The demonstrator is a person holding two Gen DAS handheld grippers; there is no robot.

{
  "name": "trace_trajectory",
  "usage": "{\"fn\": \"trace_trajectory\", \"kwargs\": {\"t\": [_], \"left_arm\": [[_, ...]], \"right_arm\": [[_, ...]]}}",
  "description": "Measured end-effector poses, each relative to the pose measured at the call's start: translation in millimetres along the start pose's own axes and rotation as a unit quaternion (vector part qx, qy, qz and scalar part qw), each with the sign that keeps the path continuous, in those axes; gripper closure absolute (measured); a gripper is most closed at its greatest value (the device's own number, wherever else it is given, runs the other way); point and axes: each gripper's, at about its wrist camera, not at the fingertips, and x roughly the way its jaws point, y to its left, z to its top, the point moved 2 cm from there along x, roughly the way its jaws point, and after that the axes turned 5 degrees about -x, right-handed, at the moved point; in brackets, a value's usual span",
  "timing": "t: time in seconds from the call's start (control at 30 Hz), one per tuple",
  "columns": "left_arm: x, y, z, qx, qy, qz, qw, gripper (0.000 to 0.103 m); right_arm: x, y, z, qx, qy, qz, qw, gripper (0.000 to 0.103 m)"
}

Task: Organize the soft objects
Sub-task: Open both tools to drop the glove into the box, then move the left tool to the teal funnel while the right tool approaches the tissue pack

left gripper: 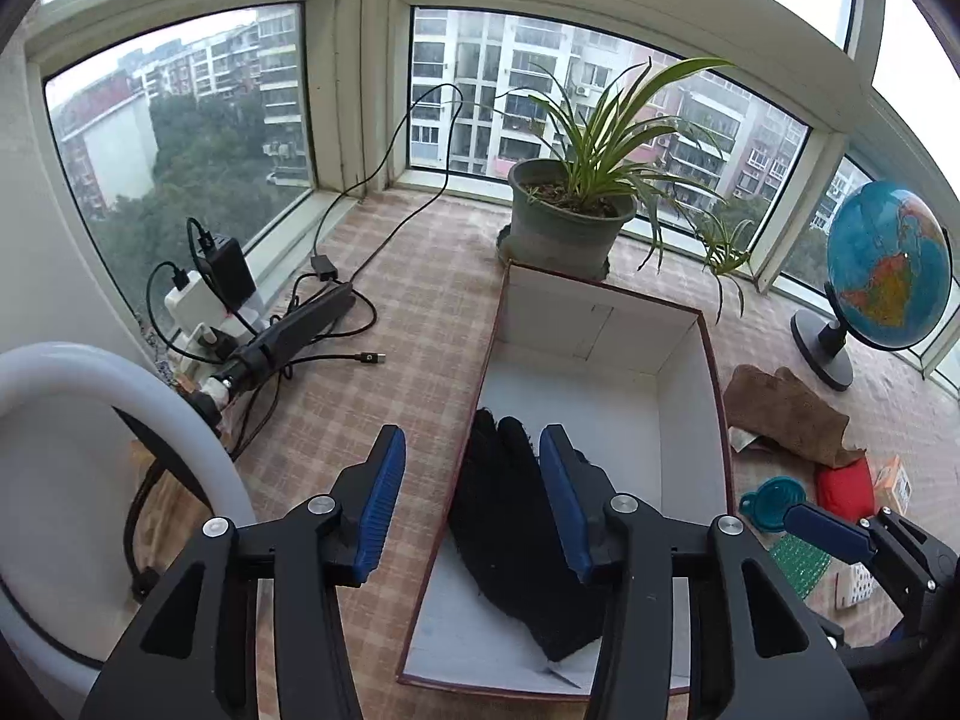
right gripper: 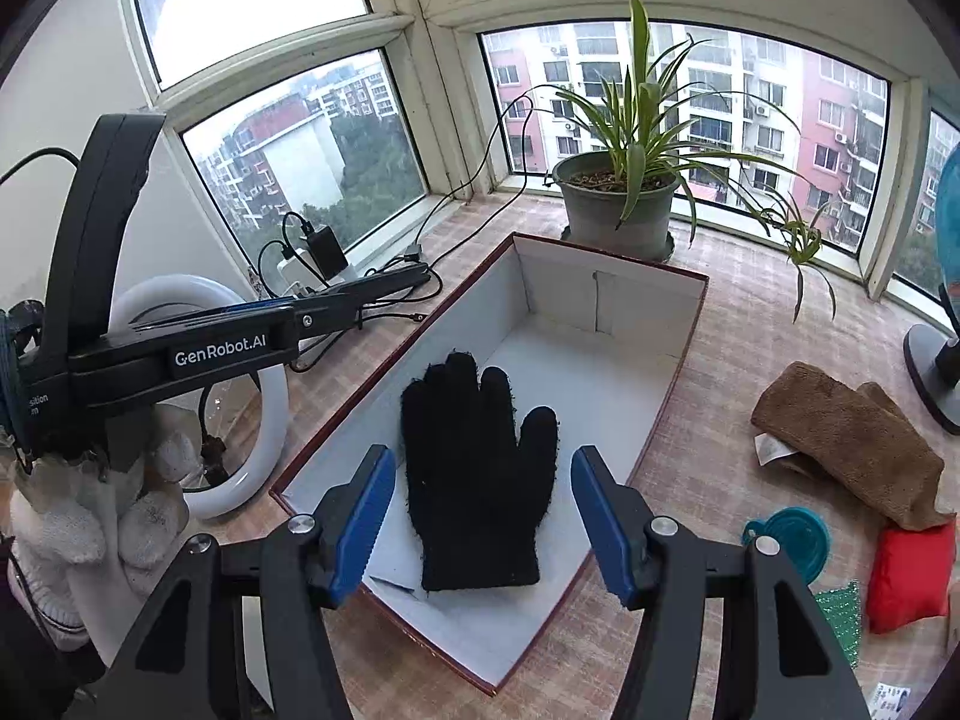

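The right gripper [right gripper: 483, 516] hangs with its blue ribbed jaws parted and nothing pinched, the black knitted glove [right gripper: 477, 474] lying flat just ahead of and between them on the floor of the box [right gripper: 606, 294], fingers pointing away. The left gripper [left gripper: 471, 498] is likewise released, its jaws apart above the box's near left rim, the same fuzzy glove [left gripper: 510, 546] showing between them without touching the pads. The box is a shallow rectangle with smooth white walls and a dark red rim [right gripper: 654, 432]; beyond the glove its floor lies bare up to the far wall. To the right of the right gripper, on the checked cloth surface [right gripper: 738, 348], sit a brown fleecy cloth [right gripper: 852, 444], a red cushion-like bag [right gripper: 912, 576] and a round teal lid [right gripper: 792, 540], close together. Past the box stands a grey potted plant [right gripper: 618, 204] against the window. To the left lie a white ring lamp [right gripper: 240, 480] and tangled black cables [left gripper: 336, 312].
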Motion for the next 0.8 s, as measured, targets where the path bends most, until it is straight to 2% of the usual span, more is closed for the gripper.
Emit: {"fn": "trace_trajectory", "kwargs": {"t": [0.1,0.3,0.57,0.8], "left_arm": [[-13.3,-11.1,-6.1,-0.006,-0.008,0.003,0.9999,0.057],[-33.7,-49.1,-21.9,-0.02,-0.016,-0.018,0.9995,0.057],[-34.3,-121.0,-59.6,-0.025,0.014,-0.06,0.9978,0.057],[-15.0,-173.4,-91.2,-0.037,0.053,-0.076,0.995,0.057]], "right_arm": [[-21.2,-11.2,-7.0,-0.004,-0.008,0.003,1.0,0.045],[-72.9,-49.7,-28.5,-0.02,-0.02,0.001,1.0,0.04],[-132.7,-126.9,-76.1,-0.019,-0.012,-0.002,1.0,0.039],[-164.7,-188.7,-128.2,-0.031,0.02,-0.037,0.999,0.039]]}}
